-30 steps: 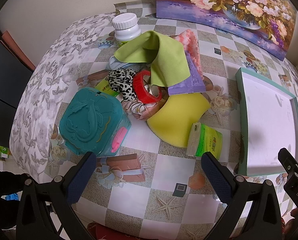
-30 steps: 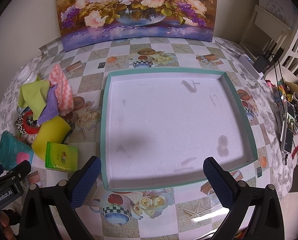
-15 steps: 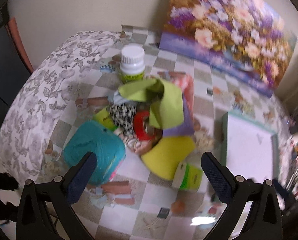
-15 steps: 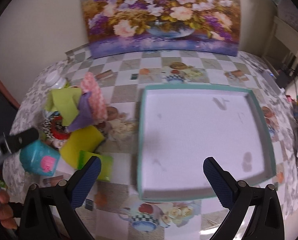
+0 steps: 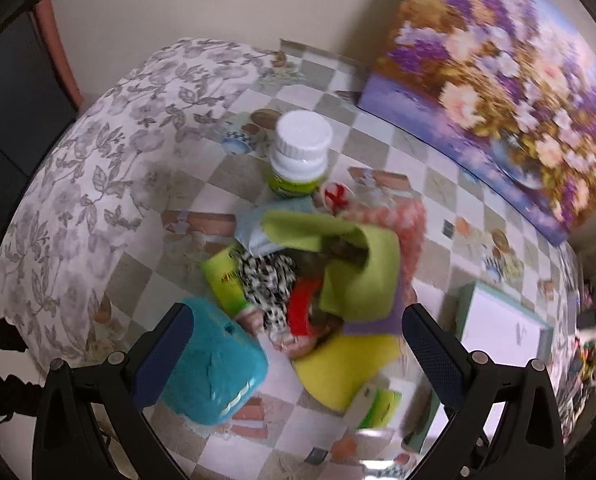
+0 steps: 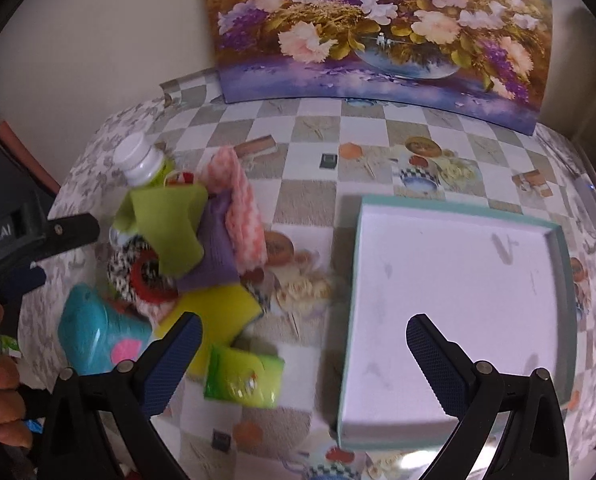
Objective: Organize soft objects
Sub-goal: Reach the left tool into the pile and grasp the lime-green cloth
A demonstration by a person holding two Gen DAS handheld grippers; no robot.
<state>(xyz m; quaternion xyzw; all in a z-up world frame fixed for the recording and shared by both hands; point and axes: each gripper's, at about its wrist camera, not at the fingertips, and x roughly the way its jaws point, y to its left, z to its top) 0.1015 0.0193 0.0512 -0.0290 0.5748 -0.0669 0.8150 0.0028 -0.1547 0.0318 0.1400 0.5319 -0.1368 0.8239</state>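
Nothing had been sorted: the tray (image 6: 461, 280) lay bare, cloths (image 6: 170, 232) heaped at nine o'clock, both claws (image 5: 298, 360) (image 6: 303, 364) spread apart, unladen.

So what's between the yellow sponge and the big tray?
Mostly bare checkered tablecloth, printed with roses. In the right wrist view nothing lies between the yellow sponge and the tray; the green tissue pack sits nearer the camera.

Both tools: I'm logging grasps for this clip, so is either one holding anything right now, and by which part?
Nothing is held. The left tool and the right tool are both open and empty, above the table.
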